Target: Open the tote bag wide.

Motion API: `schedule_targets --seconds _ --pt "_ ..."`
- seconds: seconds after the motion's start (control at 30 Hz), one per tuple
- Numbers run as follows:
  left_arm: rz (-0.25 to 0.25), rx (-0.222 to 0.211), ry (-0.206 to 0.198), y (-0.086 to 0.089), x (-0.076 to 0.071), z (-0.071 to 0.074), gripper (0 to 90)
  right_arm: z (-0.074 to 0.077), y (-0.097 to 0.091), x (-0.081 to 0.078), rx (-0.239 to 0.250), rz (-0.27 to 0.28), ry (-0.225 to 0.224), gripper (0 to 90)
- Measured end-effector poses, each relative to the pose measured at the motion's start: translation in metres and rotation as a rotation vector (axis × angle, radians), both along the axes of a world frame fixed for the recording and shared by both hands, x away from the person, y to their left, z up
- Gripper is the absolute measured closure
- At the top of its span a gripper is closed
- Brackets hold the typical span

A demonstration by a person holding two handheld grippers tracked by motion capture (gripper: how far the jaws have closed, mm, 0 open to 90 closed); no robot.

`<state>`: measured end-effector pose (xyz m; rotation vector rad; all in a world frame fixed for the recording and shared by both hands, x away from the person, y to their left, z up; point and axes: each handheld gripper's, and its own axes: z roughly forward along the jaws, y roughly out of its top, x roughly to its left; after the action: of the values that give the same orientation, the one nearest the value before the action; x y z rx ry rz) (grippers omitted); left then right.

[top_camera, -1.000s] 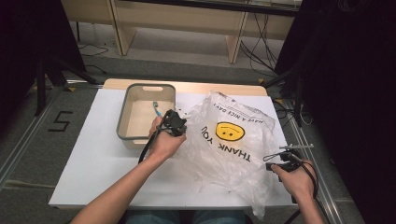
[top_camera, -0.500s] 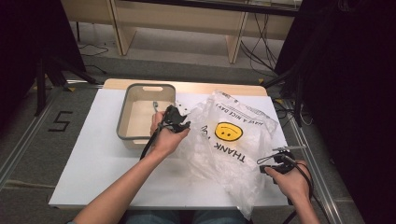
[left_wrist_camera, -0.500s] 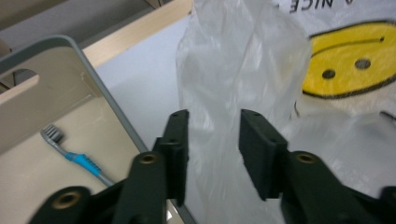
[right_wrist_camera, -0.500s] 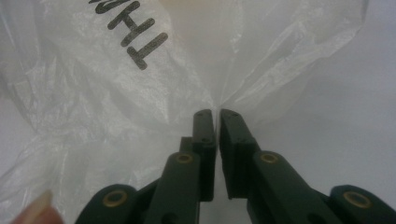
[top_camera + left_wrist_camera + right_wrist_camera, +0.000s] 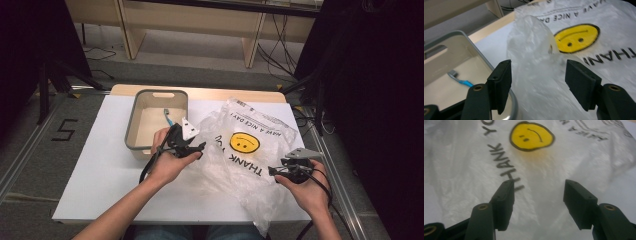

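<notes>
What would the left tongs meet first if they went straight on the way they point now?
Probably the raised fold of the crinkled clear plastic bag, which stands just ahead between the open jaws of the left tongs; the grey bin's rim lies off to one side. Depth is uncertain.

The left gripper (image 5: 537, 85) has just been opening, jaws wide around a raised fold of the plastic bag (image 5: 574, 37), pads apart from it; the grey bin (image 5: 456, 47) sits just beside the bag.

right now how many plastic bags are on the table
1: a crinkled clear plastic bag with a yellow smiley face lies spread on the white table, right of the grey bin. More could be folded underneath; I can't tell.
</notes>
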<state>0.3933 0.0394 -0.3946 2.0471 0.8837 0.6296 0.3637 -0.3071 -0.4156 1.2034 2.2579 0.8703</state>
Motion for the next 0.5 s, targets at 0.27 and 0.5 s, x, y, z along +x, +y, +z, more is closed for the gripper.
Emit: schedule_targets --seconds 0.27,0.5 --pt "-0.08 0.042 0.036 0.002 -0.031 -0.021 39.3 -0.003 0.026 0.006 0.028 0.09 -0.014 39.6" --pt "-0.147 0.064 0.062 -0.002 -0.053 -0.036 44.4 -0.006 0.047 0.011 0.031 0.155 -0.013 39.5"
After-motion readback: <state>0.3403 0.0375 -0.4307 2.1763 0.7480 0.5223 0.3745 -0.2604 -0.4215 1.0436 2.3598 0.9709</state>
